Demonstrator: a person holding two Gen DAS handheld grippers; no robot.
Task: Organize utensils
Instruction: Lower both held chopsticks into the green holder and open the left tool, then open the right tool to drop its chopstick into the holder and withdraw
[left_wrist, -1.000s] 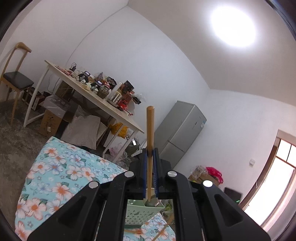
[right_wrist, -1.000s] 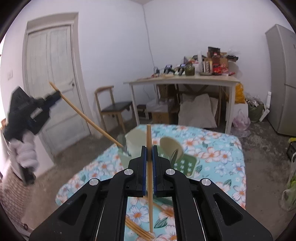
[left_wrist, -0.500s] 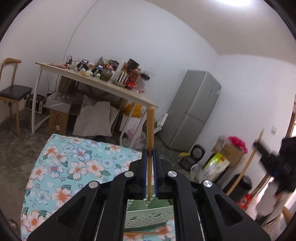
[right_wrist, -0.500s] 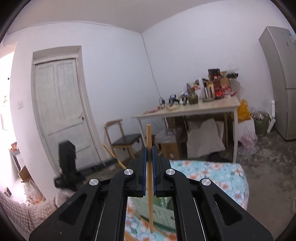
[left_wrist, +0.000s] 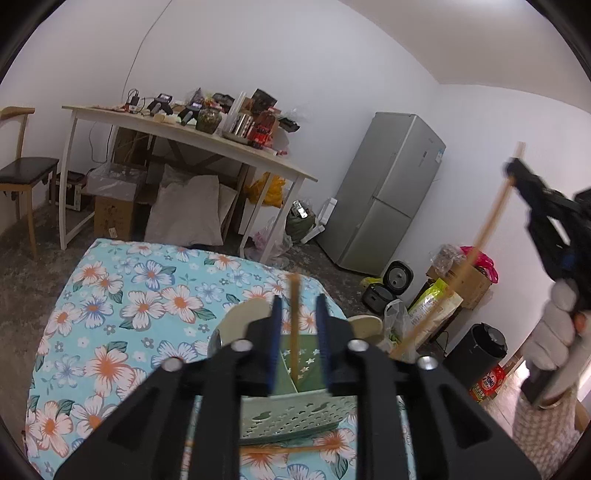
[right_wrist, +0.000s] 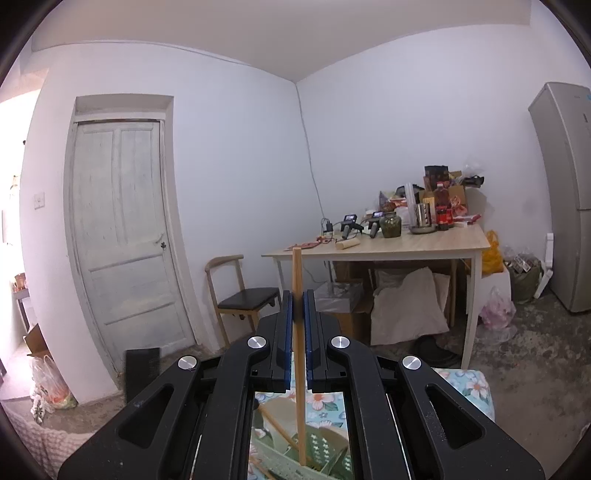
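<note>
The left claw (left_wrist: 295, 314) has just been opening; a chopstick (left_wrist: 294, 325) stands loose between its parted blue pads, its lower end in the green basket (left_wrist: 291, 413) on the flowered table (left_wrist: 122, 314). The right claw (right_wrist: 298, 306) is clamped tight on a second chopstick (right_wrist: 297, 280), held upright above the same basket (right_wrist: 321, 454).

Left gripper (left_wrist: 295, 314) opened, chopstick (left_wrist: 294, 325) loose

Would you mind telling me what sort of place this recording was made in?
Probably a plain room in a home, used as kitchen and storage: a silver refrigerator, a rice cooker on the bare floor, and a wooden table cluttered with jars and bottles.
</note>
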